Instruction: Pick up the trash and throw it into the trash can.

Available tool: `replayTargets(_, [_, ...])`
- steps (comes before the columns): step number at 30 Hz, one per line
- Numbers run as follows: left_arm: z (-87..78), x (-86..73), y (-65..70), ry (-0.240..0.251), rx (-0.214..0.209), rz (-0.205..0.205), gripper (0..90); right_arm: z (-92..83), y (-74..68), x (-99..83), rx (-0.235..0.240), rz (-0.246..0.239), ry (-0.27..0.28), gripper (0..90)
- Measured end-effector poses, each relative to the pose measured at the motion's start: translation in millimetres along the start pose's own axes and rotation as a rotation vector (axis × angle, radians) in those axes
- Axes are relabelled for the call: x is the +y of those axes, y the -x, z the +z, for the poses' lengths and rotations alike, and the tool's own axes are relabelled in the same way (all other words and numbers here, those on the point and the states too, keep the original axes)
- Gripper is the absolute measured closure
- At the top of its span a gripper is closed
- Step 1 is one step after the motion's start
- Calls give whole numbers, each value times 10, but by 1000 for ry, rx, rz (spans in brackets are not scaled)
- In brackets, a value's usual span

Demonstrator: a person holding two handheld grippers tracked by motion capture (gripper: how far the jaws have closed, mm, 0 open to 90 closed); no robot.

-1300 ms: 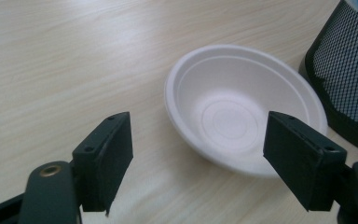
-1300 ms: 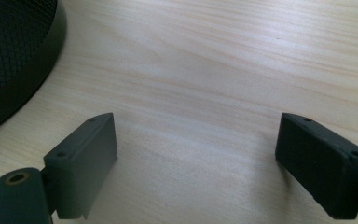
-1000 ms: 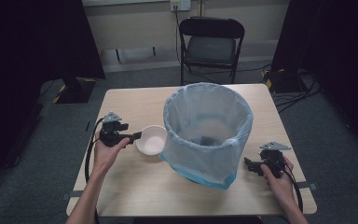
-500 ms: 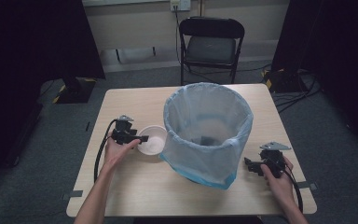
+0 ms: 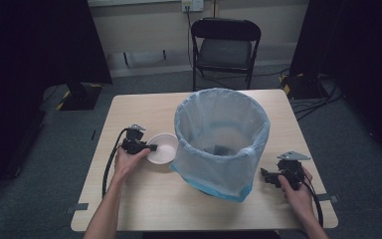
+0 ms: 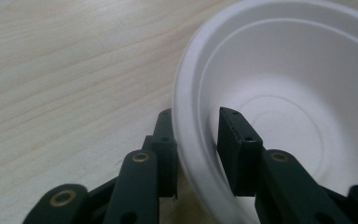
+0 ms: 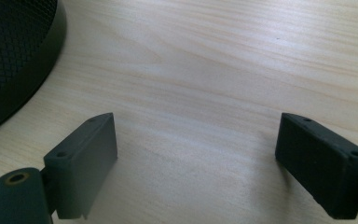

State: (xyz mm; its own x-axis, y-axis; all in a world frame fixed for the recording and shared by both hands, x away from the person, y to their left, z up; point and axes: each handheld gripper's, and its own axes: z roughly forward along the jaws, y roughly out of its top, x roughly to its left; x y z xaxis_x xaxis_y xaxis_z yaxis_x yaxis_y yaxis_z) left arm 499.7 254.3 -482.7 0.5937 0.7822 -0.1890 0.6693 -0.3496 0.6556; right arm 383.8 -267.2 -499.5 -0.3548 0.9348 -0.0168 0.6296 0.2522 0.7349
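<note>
A white paper bowl sits on the wooden table, left of a tall bin lined with a pale blue bag. My left gripper is at the bowl's left edge. In the left gripper view its jaws straddle the bowl's rim, one pad outside and one inside the wall. The jaws have just been closing and now pinch the rim. My right gripper rests to the right of the bin, open with only bare table between its pads.
The bin's black mesh base lies close to my right gripper. A black folding chair stands beyond the table's far edge. Cables trail from both grippers toward the near edge.
My left gripper moved right and down to the bowl, and its jaws closed onto the rim. The right gripper has kept still.
</note>
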Motion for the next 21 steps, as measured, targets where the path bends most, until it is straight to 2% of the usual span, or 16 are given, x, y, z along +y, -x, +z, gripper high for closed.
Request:
replayTargets(3, [-11, 13, 19, 10, 0, 8, 730, 0, 0, 0, 0, 0, 0, 120])
replayTargets(8, [-105, 58, 90, 84, -9, 25, 798, 0, 0, 0, 0, 0, 0, 120])
replayTargets(9, [-134, 68, 100, 98, -9, 31, 858, 0, 0, 0, 0, 0, 0, 120])
replayTargets(13, [-203, 80, 118, 136, -1, 26, 863, 0, 0, 0, 0, 0, 0, 120])
replayTargets(21, [-358, 130, 161, 203, -21, 24, 863, 0, 0, 0, 0, 0, 0, 120])
